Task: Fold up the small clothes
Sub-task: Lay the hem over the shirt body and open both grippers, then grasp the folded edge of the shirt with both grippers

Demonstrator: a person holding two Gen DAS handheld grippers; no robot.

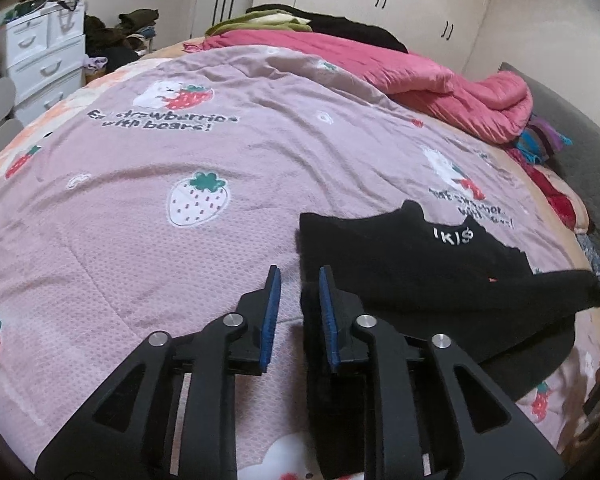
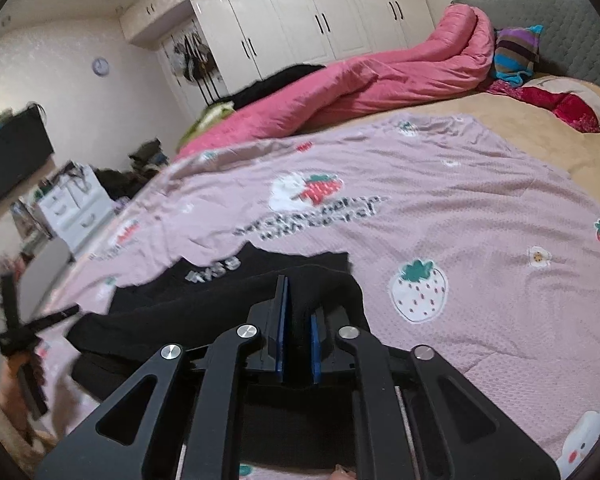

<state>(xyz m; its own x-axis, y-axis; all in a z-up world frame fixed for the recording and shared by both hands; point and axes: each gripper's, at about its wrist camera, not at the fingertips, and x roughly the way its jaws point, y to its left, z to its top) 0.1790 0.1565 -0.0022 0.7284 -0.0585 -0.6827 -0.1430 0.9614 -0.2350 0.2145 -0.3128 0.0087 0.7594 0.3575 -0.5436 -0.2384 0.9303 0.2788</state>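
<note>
The black garment (image 1: 400,264) lay on the pink strawberry bedspread (image 1: 140,208) at four o'clock in your left view. Your left tongs (image 1: 300,276) stood slightly parted at its edge, gripping nothing. Your right tongs (image 2: 298,304) pinched a fold of its black cloth.

We see a pale pink bedspread (image 1: 140,220) printed with red and white strawberries, white bears and dark lettering. On it lies a black garment (image 1: 400,256) with white letters. Our left gripper (image 1: 300,280) and right gripper (image 2: 298,312) are black with blue pads (image 1: 274,312). Beyond lie a bright pink quilt (image 2: 380,80), a striped purple-and-turquoise cushion (image 2: 514,52) and white wardrobes (image 2: 300,12).
</note>
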